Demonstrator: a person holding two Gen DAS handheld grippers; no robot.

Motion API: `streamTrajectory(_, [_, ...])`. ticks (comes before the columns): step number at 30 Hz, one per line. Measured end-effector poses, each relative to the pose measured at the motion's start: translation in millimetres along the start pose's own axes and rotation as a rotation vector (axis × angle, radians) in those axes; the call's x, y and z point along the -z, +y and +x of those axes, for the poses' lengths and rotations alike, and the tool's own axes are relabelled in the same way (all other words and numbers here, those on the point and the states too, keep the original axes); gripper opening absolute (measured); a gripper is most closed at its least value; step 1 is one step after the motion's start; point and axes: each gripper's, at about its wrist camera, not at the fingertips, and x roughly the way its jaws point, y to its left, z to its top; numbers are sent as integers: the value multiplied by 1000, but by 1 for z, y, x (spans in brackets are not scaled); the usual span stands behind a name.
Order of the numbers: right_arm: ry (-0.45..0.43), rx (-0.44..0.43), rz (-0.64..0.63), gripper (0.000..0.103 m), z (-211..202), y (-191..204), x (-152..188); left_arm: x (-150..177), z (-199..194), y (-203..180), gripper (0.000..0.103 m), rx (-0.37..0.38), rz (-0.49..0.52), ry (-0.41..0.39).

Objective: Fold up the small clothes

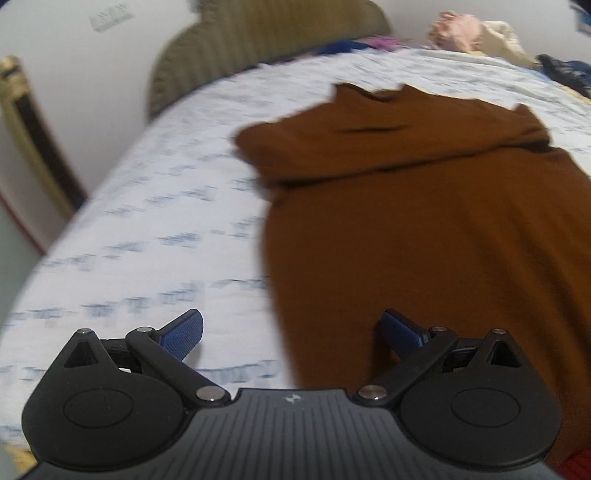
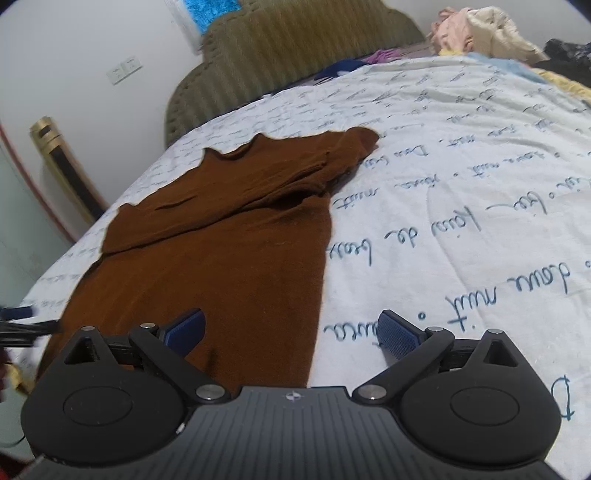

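A brown top (image 1: 424,229) lies flat on a white bedsheet with blue writing (image 1: 147,221), its sleeves folded across the chest. My left gripper (image 1: 291,334) is open over the top's near left edge, one fingertip over the sheet and one over the cloth. In the right wrist view the same brown top (image 2: 221,251) stretches away from me. My right gripper (image 2: 291,334) is open over its near right edge, straddling cloth and bedsheet (image 2: 461,221). Nothing sits between either pair of fingers. The left gripper's tip (image 2: 18,317) shows at the far left edge.
A padded olive headboard (image 2: 280,62) stands at the far end of the bed. A heap of other clothes (image 2: 487,33) lies at the far right corner. A gold-framed object (image 2: 62,170) leans on the wall left of the bed.
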Motion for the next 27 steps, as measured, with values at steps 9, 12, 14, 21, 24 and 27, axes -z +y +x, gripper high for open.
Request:
streamTrajectory(9, [36,-53,-80,51,17,28,7,-5,28,3,78,154,-132,44])
streamTrajectory(12, [35,-41,-68,21,23,30,2,-14,30,2,45,148,-153,48])
streamTrajectory(14, [28,-52,-54,18,25,29,-1,-19,30,1,19,120,-161,57])
streamTrajectory(21, [-16,-76,-72,16,20,37,-13,-28,23,-4,10,92,-172,54])
streamTrajectory(24, [-38,-97,-64,15,15,38,-20,-34,16,-7,9,84,-164,33])
streamTrajectory(27, [-63,-93,-71,15,14,41,-29,-45,11,-7,9,90,-158,3])
